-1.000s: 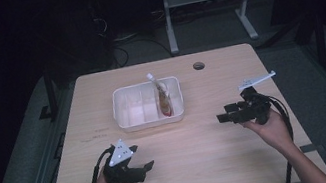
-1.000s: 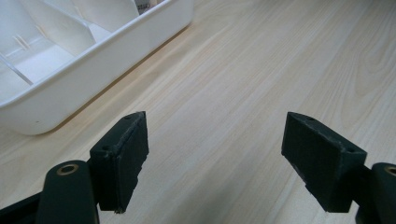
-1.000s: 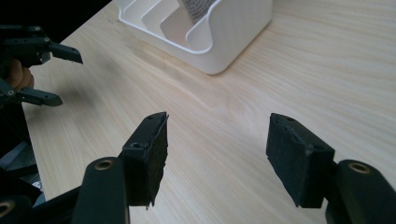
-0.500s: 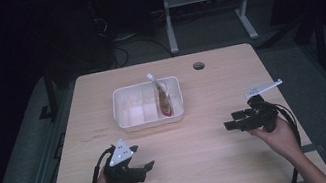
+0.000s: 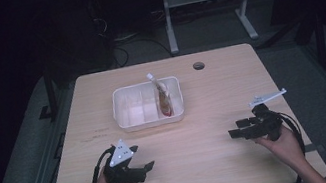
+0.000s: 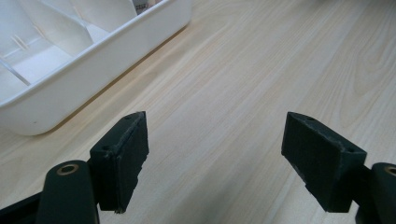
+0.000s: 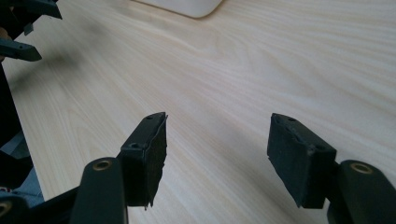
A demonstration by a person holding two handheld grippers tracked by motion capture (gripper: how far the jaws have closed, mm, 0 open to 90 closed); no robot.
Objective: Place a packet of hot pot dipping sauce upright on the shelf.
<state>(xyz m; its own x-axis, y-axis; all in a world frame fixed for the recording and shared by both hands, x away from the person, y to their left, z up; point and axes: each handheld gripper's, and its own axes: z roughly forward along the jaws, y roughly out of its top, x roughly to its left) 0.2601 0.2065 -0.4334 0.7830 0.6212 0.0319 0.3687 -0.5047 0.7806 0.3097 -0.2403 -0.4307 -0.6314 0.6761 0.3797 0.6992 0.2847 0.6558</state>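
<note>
A white divided tray (image 5: 124, 113) stands on the wooden table near its middle, and a spouted pouch with reddish contents (image 5: 163, 99) leans in its right compartment. My left gripper (image 5: 145, 169) rests low at the front left of the table, open, with bare wood between its jaws (image 6: 215, 154). The tray's corner (image 6: 70, 93) lies just beyond its left jaw. My right gripper (image 5: 235, 129) sits open at the front right, pointing left over bare table (image 7: 217, 149). Neither holds anything.
A round cable hole (image 5: 198, 65) is set in the table's far right part. The left gripper (image 7: 23, 28) appears at the top left of the right gripper view. A metal-legged stand (image 5: 202, 8) is on the floor behind the table.
My right gripper has drawn back toward the front edge and dropped lower over the table. The left gripper, the tray and the pouch have stayed put.
</note>
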